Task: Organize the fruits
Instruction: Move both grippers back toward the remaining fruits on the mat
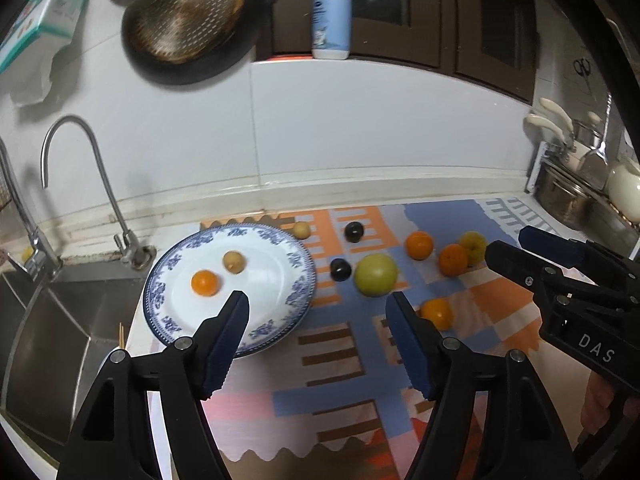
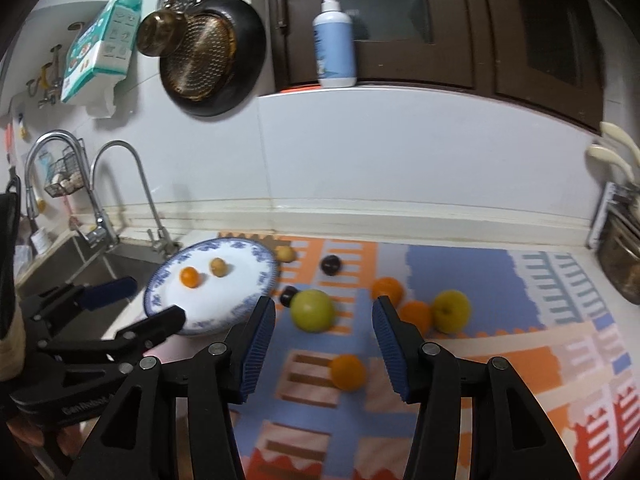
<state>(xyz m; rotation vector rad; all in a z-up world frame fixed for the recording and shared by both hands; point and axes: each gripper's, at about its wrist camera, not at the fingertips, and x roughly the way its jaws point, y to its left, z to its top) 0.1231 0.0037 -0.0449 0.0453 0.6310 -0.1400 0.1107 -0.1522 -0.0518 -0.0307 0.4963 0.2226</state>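
Observation:
A blue-rimmed white plate (image 1: 280, 280) (image 2: 240, 292) holds a small orange (image 1: 205, 283) and a tan fruit (image 1: 233, 261). On the patterned mat (image 1: 340, 396) lie a green apple (image 1: 376, 274) (image 2: 312, 311), a yellow apple (image 1: 474, 246), two dark plums (image 1: 341, 269), three oranges (image 1: 437, 313) and another tan fruit (image 1: 301, 230). My left gripper (image 1: 317, 298) (image 2: 157, 298) hovers open over the plate's near edge, holding nothing. My right gripper (image 2: 323, 303) (image 1: 508, 242) is open and empty above the mat, short of the nearest orange (image 2: 348, 372).
A steel sink (image 1: 60, 328) with two faucets (image 1: 80, 168) lies left of the plate. Pans (image 1: 188, 12) hang on the white wall. A pump bottle (image 1: 332, 20) stands on the ledge. Pots and a utensil rack (image 1: 580, 184) crowd the right end of the counter.

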